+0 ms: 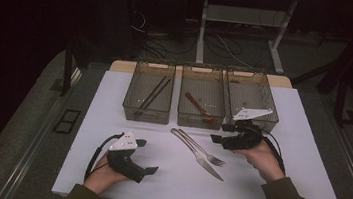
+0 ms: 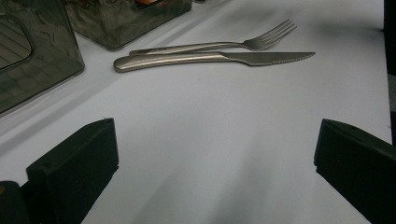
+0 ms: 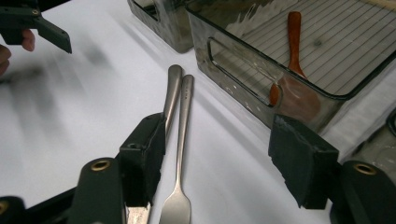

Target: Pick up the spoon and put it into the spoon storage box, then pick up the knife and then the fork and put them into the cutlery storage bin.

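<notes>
Right gripper (image 1: 222,134): jaws spread, holding nothing, hovering over the fork (image 3: 180,163) and knife (image 3: 169,105), apparently lined up for a pick. One jaw overlaps the knife's shaft in the right gripper view; whether it touches cannot be told.

Left gripper (image 1: 147,156): jaws wide apart, empty, at the near left, well away from the cutlery; likely on standby.

Fork (image 1: 204,152) and knife (image 1: 198,155): side by side, touching or nearly so, at the table's centre, just near of the bins; probably awaiting sorting.

Bins: three in a far row. Left bin (image 1: 148,98) holds dark chopsticks (image 1: 152,96). Middle bin (image 1: 202,102) holds a red-brown spoon (image 1: 197,105). Right bin (image 1: 251,100) looks empty, though the right gripper's grey plate covers its near wall.

Table (image 1: 111,122): white top. Knife blade cut off at the bottom of the right gripper view.
</notes>
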Available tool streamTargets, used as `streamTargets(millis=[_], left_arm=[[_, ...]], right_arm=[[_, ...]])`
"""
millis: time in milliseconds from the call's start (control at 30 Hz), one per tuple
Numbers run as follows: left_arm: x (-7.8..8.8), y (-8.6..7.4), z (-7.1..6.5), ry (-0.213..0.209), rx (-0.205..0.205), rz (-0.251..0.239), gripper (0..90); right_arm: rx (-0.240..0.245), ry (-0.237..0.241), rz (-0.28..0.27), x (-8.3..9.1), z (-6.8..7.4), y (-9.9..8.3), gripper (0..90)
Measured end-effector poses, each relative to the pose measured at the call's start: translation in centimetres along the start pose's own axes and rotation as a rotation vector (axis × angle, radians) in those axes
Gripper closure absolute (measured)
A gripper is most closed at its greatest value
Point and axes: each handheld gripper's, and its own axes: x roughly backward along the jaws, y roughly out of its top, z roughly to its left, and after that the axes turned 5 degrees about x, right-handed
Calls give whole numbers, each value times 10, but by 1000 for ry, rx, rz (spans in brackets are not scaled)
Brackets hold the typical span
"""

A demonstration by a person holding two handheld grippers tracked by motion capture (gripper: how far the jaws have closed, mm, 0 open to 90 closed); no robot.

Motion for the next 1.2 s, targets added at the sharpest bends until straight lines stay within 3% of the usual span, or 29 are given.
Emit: streamTargets(millis=[433, 900, 1200], left_arm=[[-1, 0, 0, -2, -1, 6, 0], [-2, 0, 0, -7, 0, 8, 0], [-2, 0, 0, -8, 1, 8, 0]], right_arm=[[6, -1, 86, -13, 7, 7, 424], [67, 40, 196, -31, 15, 16, 534], [96, 35, 296, -44, 21, 20, 639]])
